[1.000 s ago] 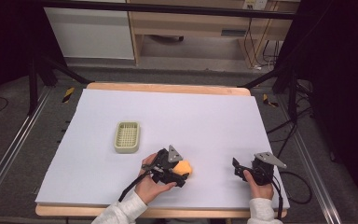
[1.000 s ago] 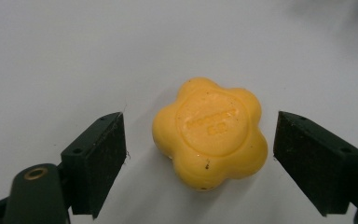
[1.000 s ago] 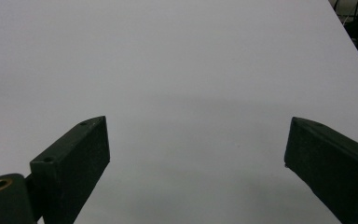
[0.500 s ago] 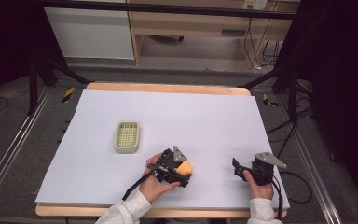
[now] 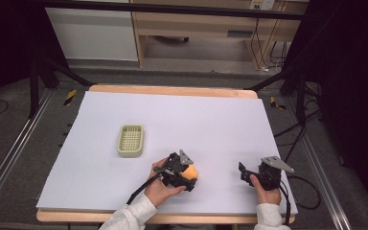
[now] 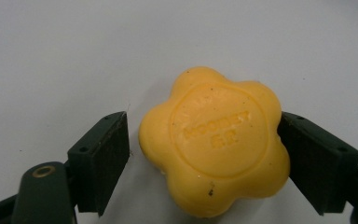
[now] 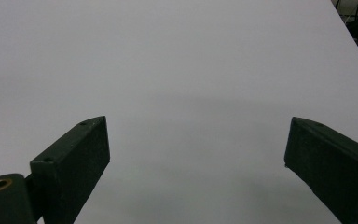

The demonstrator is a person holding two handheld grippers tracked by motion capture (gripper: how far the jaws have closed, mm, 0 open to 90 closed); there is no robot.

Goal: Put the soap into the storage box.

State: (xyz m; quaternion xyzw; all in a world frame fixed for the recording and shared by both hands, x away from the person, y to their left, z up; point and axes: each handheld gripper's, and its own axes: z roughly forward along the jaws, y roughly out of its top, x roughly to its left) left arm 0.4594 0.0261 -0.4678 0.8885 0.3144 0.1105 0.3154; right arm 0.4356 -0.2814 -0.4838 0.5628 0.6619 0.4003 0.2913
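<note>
White sheeting covers the tabletop (image 5: 211,120), with a strip of bare wood showing along the far and near edges. Around it the room is dim: grey floor, black frame legs at both sides, a white cabinet and a wooden shelf unit behind, and cables trailing on the floor at the right.

One soap (image 6: 214,140) lies on the sheet near the front edge, a yellow flower-shaped bar with a round stamped face whose lettering is too faint to read. The left tool (image 5: 184,172) sits around it, held by the left hand (image 5: 160,189). In the left gripper view the jaws stand part open: the right-hand jaw touches the soap's side, while the left-hand jaw stands just clear of it with a thin gap of white sheet between. The soap rests on the tabletop.

The right tool (image 5: 244,173) is near the front right corner, held by the right hand (image 5: 264,191), well apart from the soap. In the right gripper view its jaws are spread wide over bare sheet, with nothing between them and nothing touched.

One tray (image 5: 131,141), pale green with a slatted floor, lies to the left of and beyond the left tool, apart from it and with nothing in it.

Count: one soap, one tray, two tools, two hands in white sleeves.
</note>
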